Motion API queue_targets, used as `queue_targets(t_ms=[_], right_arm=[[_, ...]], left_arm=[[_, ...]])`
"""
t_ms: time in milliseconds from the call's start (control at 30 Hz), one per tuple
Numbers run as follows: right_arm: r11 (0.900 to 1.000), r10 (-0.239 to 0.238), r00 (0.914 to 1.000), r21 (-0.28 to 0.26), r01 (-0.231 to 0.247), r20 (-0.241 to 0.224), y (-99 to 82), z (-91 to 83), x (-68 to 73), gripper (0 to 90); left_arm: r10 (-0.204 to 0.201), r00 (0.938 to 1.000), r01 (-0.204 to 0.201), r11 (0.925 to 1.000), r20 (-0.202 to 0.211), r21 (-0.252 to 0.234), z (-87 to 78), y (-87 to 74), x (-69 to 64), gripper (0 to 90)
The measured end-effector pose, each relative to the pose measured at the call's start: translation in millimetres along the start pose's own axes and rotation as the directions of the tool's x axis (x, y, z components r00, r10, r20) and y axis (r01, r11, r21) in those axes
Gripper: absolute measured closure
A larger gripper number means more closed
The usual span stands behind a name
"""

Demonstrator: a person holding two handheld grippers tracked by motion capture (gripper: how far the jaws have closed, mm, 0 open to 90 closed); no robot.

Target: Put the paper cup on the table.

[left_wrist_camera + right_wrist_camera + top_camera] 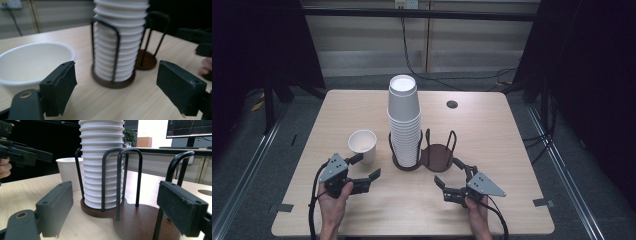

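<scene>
Left tool jaws apart beside single cup, right tool jaws apart facing rack, both held low and level.

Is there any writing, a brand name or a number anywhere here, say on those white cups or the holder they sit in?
None can be read.
Stack of cups and single cup: plain white, no print.
Wire holder: no label.
Grey plates on the tongs: blank.
Monitor in the right gripper view: coloured lines on a dark screen, any figures too small and blurred to read.
Wall socket at the top of the high view: too small to tell.
</scene>
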State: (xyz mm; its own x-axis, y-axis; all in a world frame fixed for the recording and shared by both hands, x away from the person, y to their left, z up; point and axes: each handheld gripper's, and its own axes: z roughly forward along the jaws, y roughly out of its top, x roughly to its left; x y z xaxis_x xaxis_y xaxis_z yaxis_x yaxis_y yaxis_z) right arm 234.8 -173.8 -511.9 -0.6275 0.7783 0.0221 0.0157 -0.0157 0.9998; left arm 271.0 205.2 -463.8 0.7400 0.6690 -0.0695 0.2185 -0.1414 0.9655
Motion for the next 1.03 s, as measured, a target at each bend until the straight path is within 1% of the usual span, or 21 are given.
queue_targets(t_ms=[67, 133, 200, 233, 300, 367, 433, 500, 533, 567, 600, 633, 700, 733, 800, 833, 867, 900, 933, 967, 1033], right_arm=[[1.0000, 0.003, 1.0000, 0.002, -0.003, 0.001, 0.0, -0.1, 0.1, 13.2], [1.0000, -0.001, 1.0000, 0.001, 0.001, 0.002, 0.0, -0.3, 0.3, 13.2], [1.0000, -0.002, 1.0000, 0.001, 0.002, 0.002, 0.0, -0.2, 0.1, 13.2], [1.0000, 0.000, 1.0000, 0.000, 0.000, 0.002, 0.0, 0.0, 0.0, 13.2], [1.0000, 0.000, 1.0000, 0.000, 0.000, 0.002, 0.0, 0.0, 0.0, 13.2], [1.0000, 0.000, 1.0000, 0.000, 0.000, 0.002, 0.0, 0.0, 0.1, 13.2], [1.0000, -0.001, 1.0000, 0.001, 0.001, 0.002, 0.0, -0.1, 0.1, 13.2], [1.0000, -0.001, 1.0000, 0.001, 0.001, 0.002, 0.0, -0.1, 0.1, 13.2], [1.0000, -0.001, 1.0000, 0.001, 0.001, 0.003, 0.0, -0.1, 0.0, 13.2], [1.0000, -0.001, 1.0000, 0.001, 0.001, 0.002, 0.0, -0.1, 0.1, 13.2], [1.0000, 0.004, 1.0000, 0.002, -0.004, 0.002, 0.0, -0.1, 0.1, 13.2], [1.0000, 0.004, 1.0000, 0.002, -0.004, 0.002, 0.0, 0.0, 0.1, 13.2], [1.0000, 0.003, 1.0000, 0.002, -0.003, 0.002, 0.0, -0.1, 0.1, 13.2], [1.0000, -0.001, 1.0000, 0.001, 0.001, 0.002, 0.0, -0.1, 0.1, 13.2], [1.0000, 0.003, 1.0000, 0.002, -0.003, 0.002, 0.0, -0.1, 0.1, 13.2], [1.0000, 0.007, 1.0000, 0.003, -0.007, 0.003, -0.1, -0.1, 0.0, 13.2], [1.0000, 0.007, 1.0000, 0.003, -0.007, 0.003, -0.1, -0.1, 0.0, 13.1], [1.0000, 0.006, 1.0000, 0.003, -0.006, 0.006, -0.1, -0.2, 0.1, 13.1], [1.0000, 0.001, 0.9999, 0.002, -0.001, 0.012, 0.0, -0.3, 0.3, 13.1], [1.0000, 0.001, 0.9999, 0.003, -0.001, 0.012, 0.0, -0.3, 0.4, 13.1], [1.0000, 0.008, 0.9998, 0.006, -0.008, 0.020, 0.0, -0.2, 0.2, 12.9]], left_arm=[[-0.040, 0.9992, 0.040, 0.9990, -0.002, -0.019, 3.1, -5.3, -5.6, 16.0], [-0.045, 0.9988, 0.044, 0.9986, -0.017, -0.028, 5.5, -11.1, -10.0, 16.0], [-0.031, 0.9994, 0.031, 0.9992, -0.018, -0.024, 6.2, -14.8, -13.0, 16.0], [-0.036, 0.9993, 0.035, 0.9990, -0.013, -0.029, 6.7, -16.3, -15.7, 16.0], [-0.018, 0.9998, 0.018, 0.9997, 0.007, -0.019, 7.7, -19.4, -20.3, 15.8], [-0.010, 0.9999, 0.010, 0.9994, -0.004, -0.034, 8.4, -24.1, -25.5, 15.9], [0.012, 0.9999, -0.012, 0.9995, -0.003, -0.029, 9.5, -26.8, -30.0, 15.8], [0.013, 0.9999, -0.013, 0.9981, 0.003, -0.059, 10.3, -30.2, -34.1, 15.8], [0.034, 0.9994, -0.034, 0.9980, -0.006, -0.054, 11.1, -32.4, -34.8, 15.9], [0.017, 0.9997, -0.018, 0.9978, -0.018, -0.065, 12.9, -37.1, -38.2, 15.9], [0.026, 0.9993, -0.028, 0.9971, -0.026, -0.071, 13.0, -39.0, -37.5, 15.8], [-0.008, 0.9999, 0.007, 0.9964, -0.010, -0.085, 14.3, -41.5, -38.1, 15.9], [-0.006, 0.9999, 0.004, 0.9946, -0.016, -0.103, 13.3, -42.3, -38.9, 15.9], [0.023, 0.9995, -0.025, 0.9946, -0.019, -0.101, 12.3, -42.3, -39.2, 15.9], [0.065, 0.9973, -0.069, 0.9879, -0.036, -0.139, 11.0, -44.2, -45.7, 15.9], [0.059, 0.9979, -0.063, 0.9806, -0.027, -0.185, 10.7, -46.2, -48.6, 15.9], [0.065, 0.9975, -0.070, 0.9743, -0.027, -0.214, 9.8, -47.5, -50.0, 15.9], [0.057, 0.9976, -0.065, 0.9686, -0.040, -0.240, 8.3, -49.2, -52.6, 16.1], [0.049, 0.9980, -0.057, 0.9677, -0.041, -0.245, 8.0, -49.5, -52.6, 15.8], [0.050, 0.9981, -0.057, 0.9698, -0.035, -0.237, 8.5, -49.1, -51.9, 15.8], [0.067, 0.9974, -0.072, 0.9697, -0.029, -0.234, 8.6, -48.6, -50.6, 15.8]])
